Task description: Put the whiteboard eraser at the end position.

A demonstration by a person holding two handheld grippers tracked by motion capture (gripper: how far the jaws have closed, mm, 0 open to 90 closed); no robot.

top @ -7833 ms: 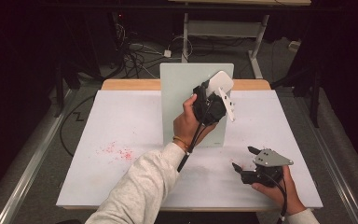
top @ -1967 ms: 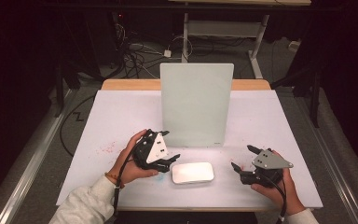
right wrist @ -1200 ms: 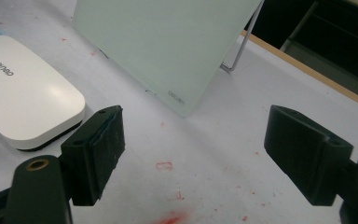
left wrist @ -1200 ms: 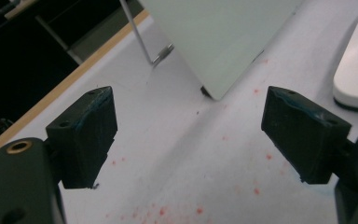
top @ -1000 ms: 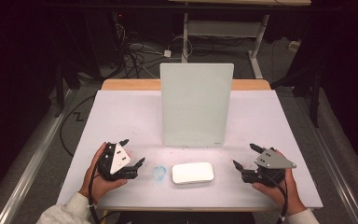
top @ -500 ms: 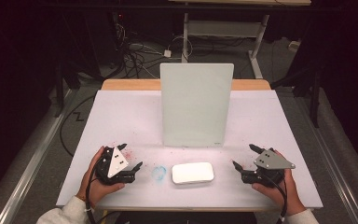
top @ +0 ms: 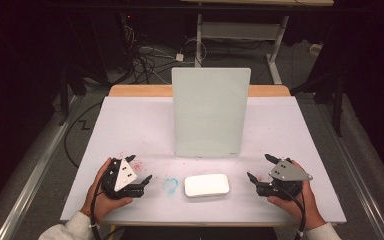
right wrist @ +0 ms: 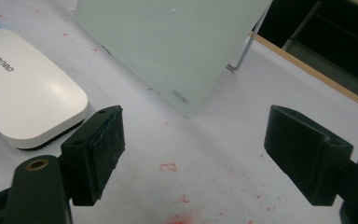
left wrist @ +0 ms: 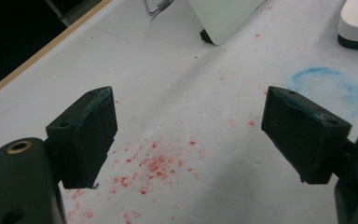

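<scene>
Fingers on both grippers stand wide apart and hold nothing — the left gripper [top: 141, 170] rests on the white table [top: 130, 120] at about 8 o'clock, over red specks [left wrist: 156, 163], with a blue ring smudge [top: 170, 184] just to its 3 o'clock. Next comes the white eraser [top: 206, 185], lying flat at 6 o'clock of the upright glass board [top: 210, 112]. At 4 o'clock sits the right gripper [top: 260, 169] — apart from the eraser.

Room dark beyond the lit worktop [top: 130, 125]: white sheet over a wooden edge [top: 140, 90]. Grey floor [top: 45, 165] around it, tangled cables [top: 145, 57] behind, pale metal frame [top: 240, 30] at the back.
</scene>
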